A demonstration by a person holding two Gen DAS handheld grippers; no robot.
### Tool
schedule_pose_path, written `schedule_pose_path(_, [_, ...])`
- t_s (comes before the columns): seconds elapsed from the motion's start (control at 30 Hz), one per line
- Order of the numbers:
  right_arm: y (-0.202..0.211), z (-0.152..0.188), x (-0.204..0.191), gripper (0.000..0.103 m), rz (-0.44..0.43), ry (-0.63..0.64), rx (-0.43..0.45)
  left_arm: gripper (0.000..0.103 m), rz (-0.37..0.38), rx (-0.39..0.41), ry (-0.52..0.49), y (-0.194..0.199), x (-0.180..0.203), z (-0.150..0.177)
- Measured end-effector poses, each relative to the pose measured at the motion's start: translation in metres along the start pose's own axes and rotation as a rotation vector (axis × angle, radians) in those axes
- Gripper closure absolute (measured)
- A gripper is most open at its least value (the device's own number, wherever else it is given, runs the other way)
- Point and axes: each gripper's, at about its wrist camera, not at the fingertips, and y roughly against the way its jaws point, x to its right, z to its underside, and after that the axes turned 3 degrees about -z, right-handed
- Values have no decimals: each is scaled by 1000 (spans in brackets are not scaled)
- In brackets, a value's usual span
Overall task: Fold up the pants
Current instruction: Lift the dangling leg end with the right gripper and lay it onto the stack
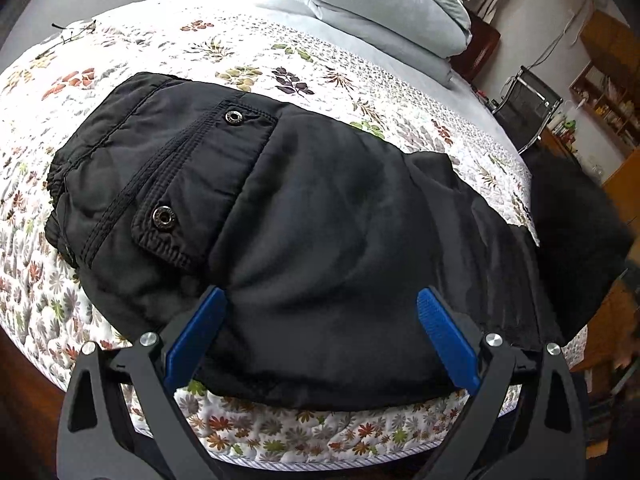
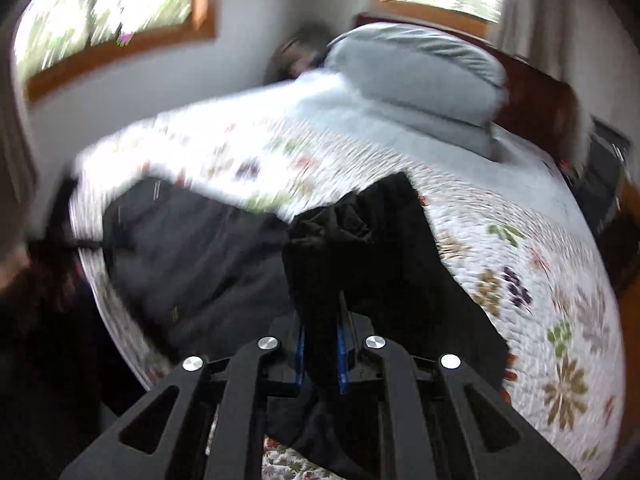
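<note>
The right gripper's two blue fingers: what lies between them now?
A bunch of the black pants lies between them; the right gripper is shut on this cloth. The right wrist view shows it, though blurred.

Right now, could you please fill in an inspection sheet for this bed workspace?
Surface: floral quilt on the bed.
Job's things: black pants lying on the quilt, pocket snaps up, one end hanging off the edge.
Clutter: grey folded bedding at the head.
Grippers: left gripper open over the pants; right gripper shut on pants fabric.
Cables: white cable on the wall.
Surroundings: wooden shelves, windows.
</note>
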Motion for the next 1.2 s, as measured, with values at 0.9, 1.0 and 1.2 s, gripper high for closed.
schedule_pose_path(0.9, [-14,23,-21,45,-76,-30,-90,5,55,18,11,0,-10,6])
schedule_pose_path(1.0, [-46,12,1,45,-50,-122,-130,4,55,18,9,0,-10,6])
schedule_pose_path(1.2, [-89,28,-19,44,-56,-112,-221,4,63,20,10,0,-11,7])
